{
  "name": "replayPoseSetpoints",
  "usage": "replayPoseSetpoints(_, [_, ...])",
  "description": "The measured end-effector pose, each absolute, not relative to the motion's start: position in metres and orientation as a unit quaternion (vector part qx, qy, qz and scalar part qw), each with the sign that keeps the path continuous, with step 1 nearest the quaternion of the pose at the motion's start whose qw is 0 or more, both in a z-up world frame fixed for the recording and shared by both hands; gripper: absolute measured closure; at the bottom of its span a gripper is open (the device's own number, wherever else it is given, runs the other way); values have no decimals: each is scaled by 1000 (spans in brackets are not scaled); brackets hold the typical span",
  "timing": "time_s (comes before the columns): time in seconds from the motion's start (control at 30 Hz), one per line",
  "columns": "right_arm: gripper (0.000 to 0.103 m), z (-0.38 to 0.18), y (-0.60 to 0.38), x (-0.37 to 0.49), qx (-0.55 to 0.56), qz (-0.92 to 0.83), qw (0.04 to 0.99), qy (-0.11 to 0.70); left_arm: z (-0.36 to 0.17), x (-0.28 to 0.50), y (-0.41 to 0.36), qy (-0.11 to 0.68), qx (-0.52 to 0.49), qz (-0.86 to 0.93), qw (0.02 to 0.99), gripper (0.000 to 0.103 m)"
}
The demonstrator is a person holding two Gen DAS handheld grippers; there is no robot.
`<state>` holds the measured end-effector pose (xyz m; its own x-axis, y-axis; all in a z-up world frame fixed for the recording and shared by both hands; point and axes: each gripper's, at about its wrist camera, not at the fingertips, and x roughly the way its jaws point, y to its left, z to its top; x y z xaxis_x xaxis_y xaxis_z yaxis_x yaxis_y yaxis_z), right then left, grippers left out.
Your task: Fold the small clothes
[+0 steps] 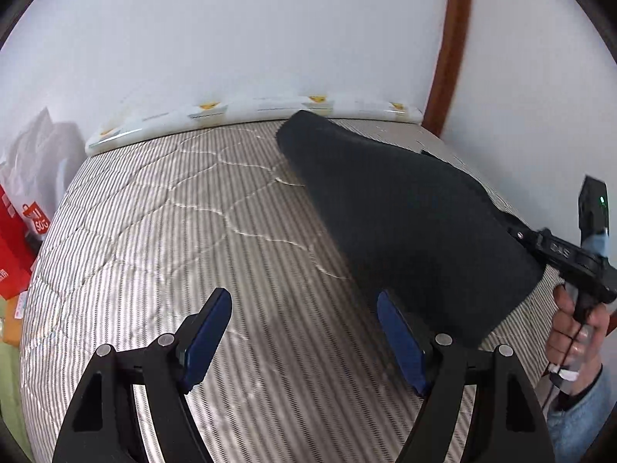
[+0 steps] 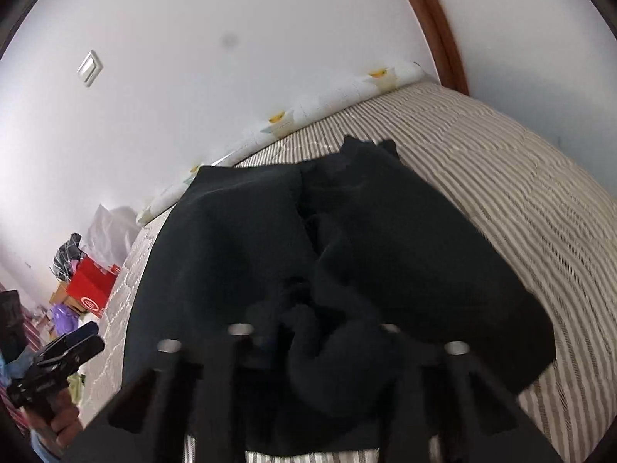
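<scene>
A black garment hangs in the air above the striped bedcover, stretched out flat from its right end. That end is gripped by my right gripper, whose black body a hand holds. In the right wrist view the black garment lies bunched over and between the fingers of my right gripper, which is shut on the cloth. My left gripper stands open above the bedcover with nothing between its blue pads; the garment's lower edge hangs just behind its right finger.
A white patterned cushion lies along the wall at the far edge of the bed. A brown wooden frame rises at the back right. Red boxes and white bags are piled off the bed's left side.
</scene>
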<state>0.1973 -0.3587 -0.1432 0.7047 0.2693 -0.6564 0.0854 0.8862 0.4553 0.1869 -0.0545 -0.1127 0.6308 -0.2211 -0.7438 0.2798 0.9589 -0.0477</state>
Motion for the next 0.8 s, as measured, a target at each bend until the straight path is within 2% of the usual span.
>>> replayPoseSetpoints(0.13, [92,-122,-369,188,225,55,915,331,-111,180,-69,407,35,-145,901,27])
replayPoseSetpoints(0.3, [93,-101,-395,162,217,20,940,263,-112,171,-81,408,35,-163,898,27])
replayPoseSetpoints(0.53, [91,-145,-415,169,204,-25,917,342,-124,150,-106,416,40,-250,873,27])
replayPoseSetpoints(0.63, [88,-143,-413,165,187,-27,918,347,-138,140,-123,428,65,-271,860,27])
replayPoseSetpoints(0.7, [81,-141,-414,163,186,-29,916,353,-148,138,-134,431,85,-267,858,27])
replayPoseSetpoints(0.77, [65,-139,-413,161,183,-31,914,360,-155,137,-143,424,102,-260,862,27])
replayPoseSetpoints(0.8, [63,-138,-413,158,182,-31,915,360,-158,138,-147,420,107,-257,864,27])
